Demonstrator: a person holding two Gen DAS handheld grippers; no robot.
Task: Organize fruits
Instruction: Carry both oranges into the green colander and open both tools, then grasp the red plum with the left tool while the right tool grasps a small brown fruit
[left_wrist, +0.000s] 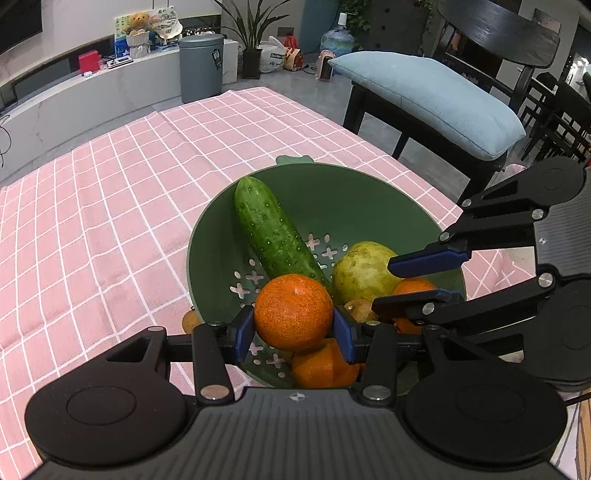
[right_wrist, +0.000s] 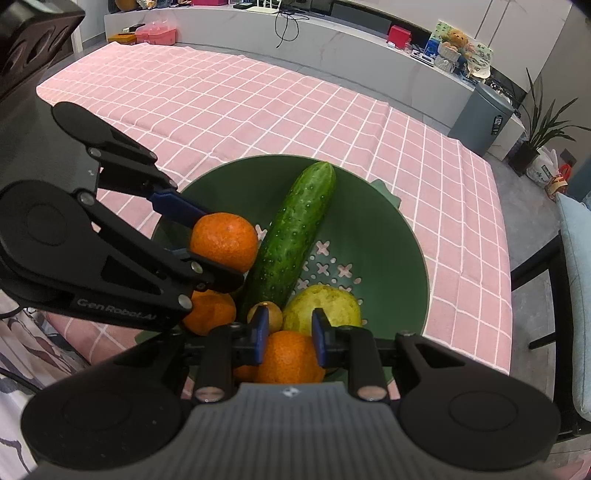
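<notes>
A green colander bowl (left_wrist: 332, 173) (right_wrist: 406, 236) stands on the pink checked cloth. It holds a cucumber (left_wrist: 275, 232) (right_wrist: 295, 229), a yellow-green pear (left_wrist: 360, 269) (right_wrist: 325, 306), a small brown fruit (left_wrist: 360, 308) (right_wrist: 272, 314) and loose oranges (left_wrist: 325, 365) (right_wrist: 212, 312). My left gripper (left_wrist: 294, 334) (right_wrist: 221, 247) is shut on an orange (left_wrist: 293, 312) (right_wrist: 223, 240), just above the bowl's near side. My right gripper (right_wrist: 290, 336) (left_wrist: 384, 284) reaches into the bowl beside the pear. A second orange (right_wrist: 290, 356) (left_wrist: 413, 286) fills the gap between its blue pads.
The pink cloth (left_wrist: 110, 206) (right_wrist: 258, 103) spreads left of and beyond the bowl. Another small brown fruit (left_wrist: 190, 321) lies against the bowl's outer left side. A dark chair with a blue cushion (left_wrist: 424, 96) stands off the table's right edge. A grey bin (left_wrist: 201, 66) is on the floor.
</notes>
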